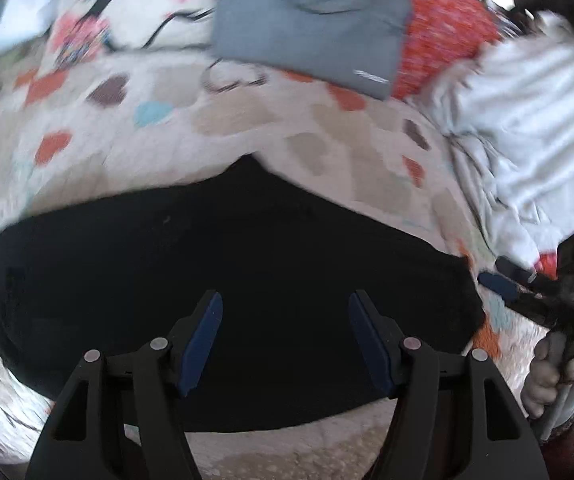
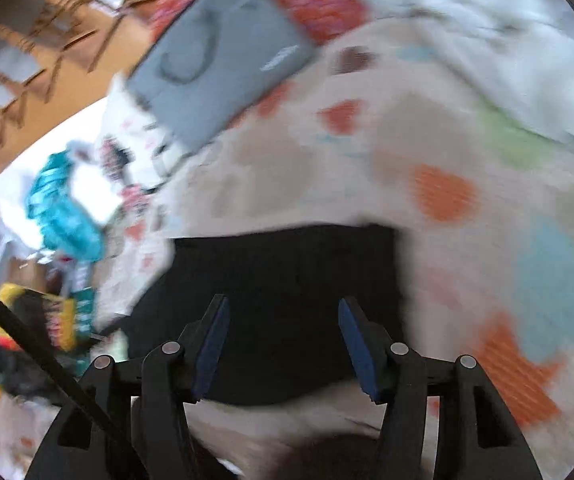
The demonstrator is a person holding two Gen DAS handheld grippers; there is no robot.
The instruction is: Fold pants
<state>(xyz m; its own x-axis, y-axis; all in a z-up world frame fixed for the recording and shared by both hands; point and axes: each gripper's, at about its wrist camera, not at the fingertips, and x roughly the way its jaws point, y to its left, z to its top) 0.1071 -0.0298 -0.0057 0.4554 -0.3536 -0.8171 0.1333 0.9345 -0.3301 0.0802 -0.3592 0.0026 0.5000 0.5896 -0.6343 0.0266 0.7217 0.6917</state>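
The black pants lie flat on the bed, on a blanket with hearts on it, and they look like a small dark block, so I think some folds are done. The left claw hangs over the pants with its 2 jaws wide apart and nothing in them. The right claw is wide apart too and holds nothing; it is over the near edge of the pants. In the left view you can see the right claw off at the right side, just past the edge of the pants, with a hand on its handle. A gray bag sits far back on the bed, well away, and a white cloth is bunched up at the right. Both views are blurry, so I cannot tell how many layers there are. To do the next bit well, I think each claw should go low to a near corner, pinch all the layers at once, lift both at the same height, and lay the cloth over so the edges match.
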